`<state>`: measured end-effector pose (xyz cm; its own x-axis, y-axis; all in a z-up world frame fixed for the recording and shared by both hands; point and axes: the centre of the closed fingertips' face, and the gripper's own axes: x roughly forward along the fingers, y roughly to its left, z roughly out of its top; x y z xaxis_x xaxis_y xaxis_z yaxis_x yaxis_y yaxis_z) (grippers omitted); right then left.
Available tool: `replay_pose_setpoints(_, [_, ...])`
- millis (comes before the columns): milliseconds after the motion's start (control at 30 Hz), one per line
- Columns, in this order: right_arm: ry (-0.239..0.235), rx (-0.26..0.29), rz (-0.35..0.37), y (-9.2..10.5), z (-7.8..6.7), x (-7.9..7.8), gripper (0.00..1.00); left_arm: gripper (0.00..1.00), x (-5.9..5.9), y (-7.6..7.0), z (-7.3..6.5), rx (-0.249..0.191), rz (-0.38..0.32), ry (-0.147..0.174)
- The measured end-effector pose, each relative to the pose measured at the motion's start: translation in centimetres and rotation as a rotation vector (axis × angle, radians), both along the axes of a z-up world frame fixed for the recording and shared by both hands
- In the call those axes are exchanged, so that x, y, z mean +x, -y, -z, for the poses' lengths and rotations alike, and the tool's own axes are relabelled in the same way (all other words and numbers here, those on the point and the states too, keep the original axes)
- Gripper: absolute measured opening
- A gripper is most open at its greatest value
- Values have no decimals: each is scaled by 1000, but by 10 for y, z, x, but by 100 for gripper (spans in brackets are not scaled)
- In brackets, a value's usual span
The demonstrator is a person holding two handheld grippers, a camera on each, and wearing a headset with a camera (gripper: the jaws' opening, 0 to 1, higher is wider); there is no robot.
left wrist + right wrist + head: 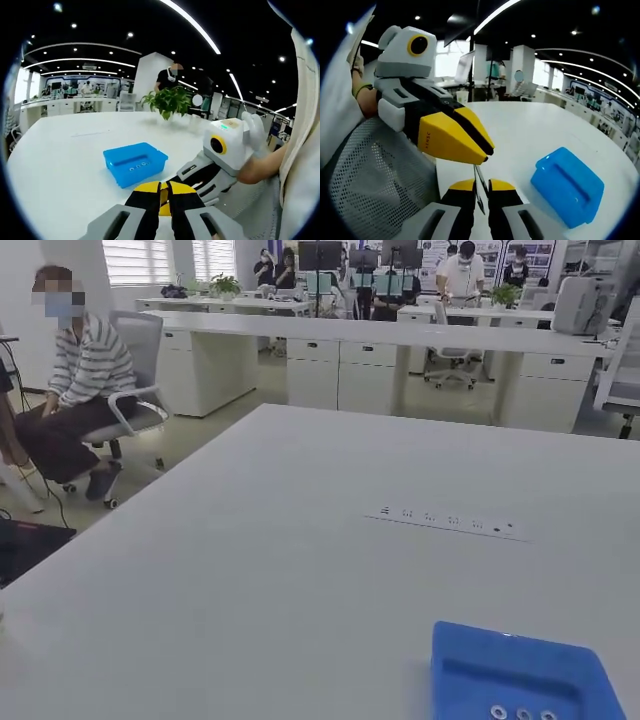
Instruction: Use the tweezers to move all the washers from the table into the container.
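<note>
A blue container (520, 665) sits at the table's near right with three washers (523, 713) lying in it. In the left gripper view the container (135, 162) stands ahead with the washers (137, 167) inside. My left gripper (164, 186) is shut with nothing seen between its yellow tips. The right gripper (187, 176) comes in from the right, held by a hand. In the right gripper view my right gripper (480, 187) is shut on thin metal tweezers (479, 192), which point toward the left gripper (485, 149) just above. The container (567, 185) lies to the right.
The white table (300, 570) has a flush socket strip (445, 521) beyond the container. A mesh chair back (370, 170) is close behind the grippers. A potted plant (167, 102) stands at the table's far side. A person sits on a chair (85, 390) at left.
</note>
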<state>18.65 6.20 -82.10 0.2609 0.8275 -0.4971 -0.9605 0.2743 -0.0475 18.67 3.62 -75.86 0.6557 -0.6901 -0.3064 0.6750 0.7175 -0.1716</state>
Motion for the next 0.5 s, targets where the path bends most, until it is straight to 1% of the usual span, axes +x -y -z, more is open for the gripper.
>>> replay_pose_setpoints(67, [3,-2,-1,0,0,-1,6,2,0,0,0,9,4,5])
replay_pose_setpoints(200, [4,-4,-3,-1,1,-2,5,2,0,0,1,9,7,5])
replay_pose_setpoints(367, [-2,1,1,-1,1,-1,5,2,-1,2,0,8,30,21])
replay_pose_setpoints(433, [-7,10,3,-1,0,-1,5,2,0,1,-1,7,28,27])
replay_pose_setpoints(500, [-7,13,5,-1,-1,-1,5,3,0,0,-5,-28,21,26])
